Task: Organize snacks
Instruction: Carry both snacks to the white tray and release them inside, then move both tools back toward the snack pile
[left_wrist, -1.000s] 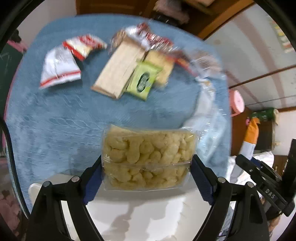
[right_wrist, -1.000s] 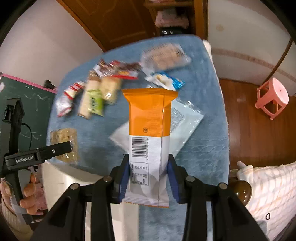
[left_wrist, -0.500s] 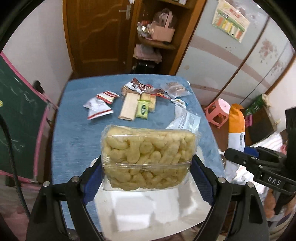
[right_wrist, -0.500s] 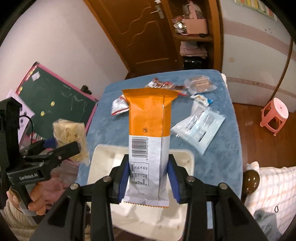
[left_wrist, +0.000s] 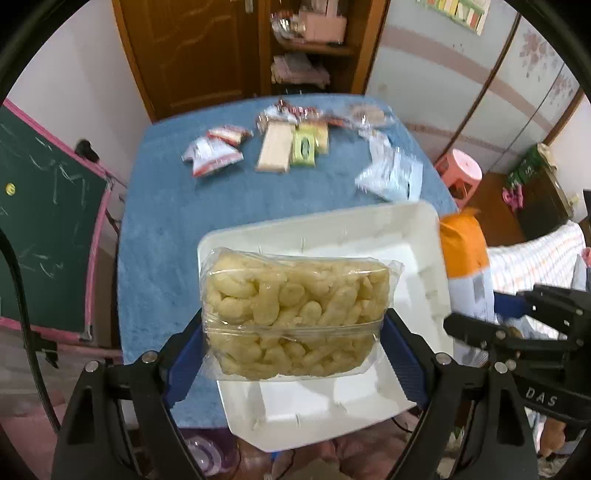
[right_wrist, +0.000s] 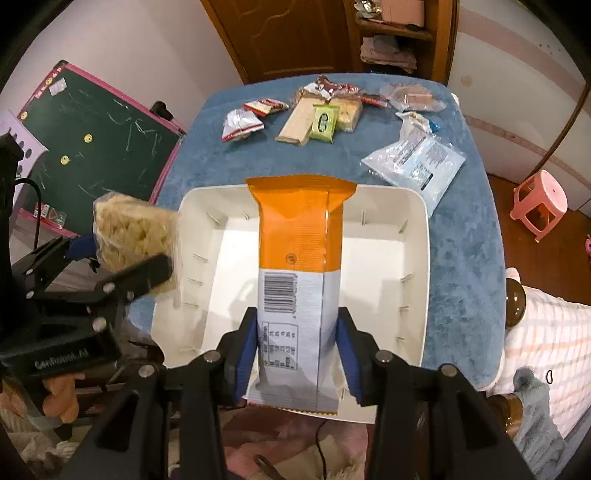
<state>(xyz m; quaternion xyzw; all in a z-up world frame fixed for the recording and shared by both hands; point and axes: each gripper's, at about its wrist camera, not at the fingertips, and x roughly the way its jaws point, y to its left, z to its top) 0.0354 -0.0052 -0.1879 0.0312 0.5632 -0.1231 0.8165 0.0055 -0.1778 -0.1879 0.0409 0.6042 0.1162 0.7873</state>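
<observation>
Both grippers now hang over the white tray, which sits at the near edge of the blue tablecloth; a second ago they were above the bare cloth farther in, with only the tray's corner in view. Left gripper holds the clear bag of puffed corn snacks across its width, jaws set wide, blue pads against both ends; same grip as before. It hangs over the tray's left side. Right gripper has the orange-and-white snack pack upright between its pads, above the tray's middle; jaws are opening, a slight gap shows at the right pad, pack not yet dropped. Earlier the pads were tight on it.

Tray interior is empty. Remaining snacks unchanged at the far end: red-and-white packets, cracker sleeve, green packet, clear wrapped biscuits. Clear bluish bag lies just beyond the tray's far right corner.
</observation>
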